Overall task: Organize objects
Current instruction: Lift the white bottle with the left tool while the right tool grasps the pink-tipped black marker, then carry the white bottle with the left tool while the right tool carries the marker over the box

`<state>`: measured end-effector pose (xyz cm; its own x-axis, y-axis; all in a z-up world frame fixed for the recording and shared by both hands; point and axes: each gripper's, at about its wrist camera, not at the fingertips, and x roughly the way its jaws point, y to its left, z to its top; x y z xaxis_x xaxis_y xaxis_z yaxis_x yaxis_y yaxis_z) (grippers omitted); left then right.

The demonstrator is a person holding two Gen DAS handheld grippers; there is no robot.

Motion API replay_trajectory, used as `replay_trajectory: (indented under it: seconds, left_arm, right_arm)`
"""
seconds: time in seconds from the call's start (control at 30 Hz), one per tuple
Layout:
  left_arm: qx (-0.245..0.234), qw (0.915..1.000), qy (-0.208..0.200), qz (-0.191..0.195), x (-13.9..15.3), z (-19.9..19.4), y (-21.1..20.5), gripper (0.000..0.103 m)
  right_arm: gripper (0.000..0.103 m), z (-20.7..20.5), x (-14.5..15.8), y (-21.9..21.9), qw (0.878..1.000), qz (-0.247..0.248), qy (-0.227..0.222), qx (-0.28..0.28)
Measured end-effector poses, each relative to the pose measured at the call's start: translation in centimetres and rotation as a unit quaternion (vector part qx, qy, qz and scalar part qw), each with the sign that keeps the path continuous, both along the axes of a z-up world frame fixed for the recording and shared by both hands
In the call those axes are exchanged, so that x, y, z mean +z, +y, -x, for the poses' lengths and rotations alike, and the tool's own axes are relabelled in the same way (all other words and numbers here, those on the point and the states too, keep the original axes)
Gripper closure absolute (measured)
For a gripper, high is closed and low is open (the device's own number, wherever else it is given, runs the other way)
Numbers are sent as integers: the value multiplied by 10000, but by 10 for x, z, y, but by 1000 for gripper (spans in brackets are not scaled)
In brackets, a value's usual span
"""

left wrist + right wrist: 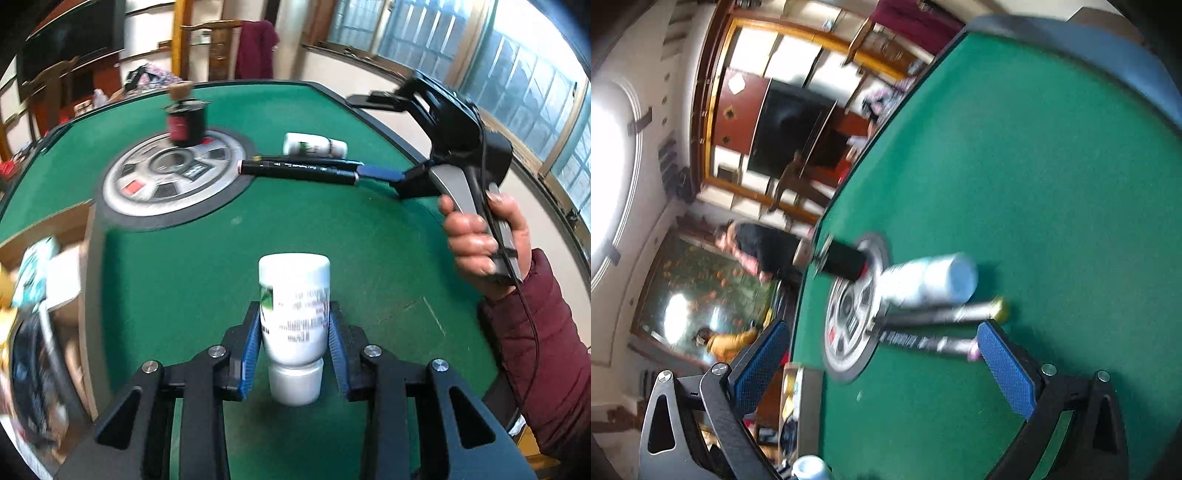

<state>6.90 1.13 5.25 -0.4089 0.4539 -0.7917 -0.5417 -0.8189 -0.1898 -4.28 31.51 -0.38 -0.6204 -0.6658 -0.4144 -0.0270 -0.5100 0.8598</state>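
My left gripper (294, 325) is shut on a white pill bottle (294, 314), cap toward the camera, held above the green felt table (332, 236). A second white bottle (314, 144) lies on its side farther back, next to two black markers (299, 170). My right gripper (380, 173) shows in the left wrist view at the right ends of the markers, turned on its side. In its own view the right gripper (882, 354) is open and empty, with the markers (923, 332) and the lying bottle (931, 281) just ahead of it.
A round silver centre plate (173, 173) sits in the table, with a dark jar (184, 122) with a cork lid standing on it. A wooden box (48, 258) with clutter lies at the table's left edge. Chairs and windows surround the table.
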Motion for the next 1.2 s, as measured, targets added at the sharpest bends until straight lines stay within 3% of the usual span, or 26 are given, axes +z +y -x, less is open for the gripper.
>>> replay_trajectory:
  seconds: [0.17, 0.27, 0.37, 0.43, 0.5, 0.53, 0.57, 0.63, 0.7, 0.77, 0.97, 1.2]
  left_arm:
    - [302, 9995, -15, -108, 1, -8, -30, 70]
    - [402, 9985, -113, -342, -1, -9, -42, 70]
    - [406, 9982, -91, -424, -1, -16, -48, 70]
    - [395, 9980, -94, -479, -1, -17, -51, 70]
    - [395, 9974, -131, -583, -3, -17, -55, 70]
    - [407, 9969, -166, -650, -4, -15, -57, 70]
    - [424, 9963, -206, -720, -4, -13, -59, 70]
    - [443, 9957, -235, -784, -5, -9, -60, 70]
    - [467, 9953, -239, -813, -6, -5, -59, 69]
    - [519, 9950, -261, -818, -8, 0, -57, 69]
    - [769, 9924, -632, -720, -19, 19, -51, 68]
    - [1061, 9867, -1074, -595, -29, 36, -44, 68]
  right_arm:
    - [0, -6, -6, -50, 9917, 420, -175, 1206]
    - [0, -11, 12, -61, 9931, -745, -204, 879]
    - [0, -6, 27, -73, 9778, -2016, -290, 499]
    - [0, 1, 34, -93, 9488, -3114, -250, 462]
    - [1, 10, 31, -111, 9190, -3886, -208, 633]
    - [2, 15, 30, -117, 9104, -4069, -219, 707]
    - [7, 20, 25, -121, 9046, -4179, -257, 798]
    - [29, 32, 16, -129, 9009, -4201, -431, 1000]
    - [60, 36, 16, -136, 8932, -4369, -486, 944]
    - [80, 37, 16, -134, 8948, -4328, -597, 918]
    - [83, 12, 20, -130, 8813, -4559, -729, 1003]
    - [82, -52, 22, -131, 8667, -4748, -811, 1298]
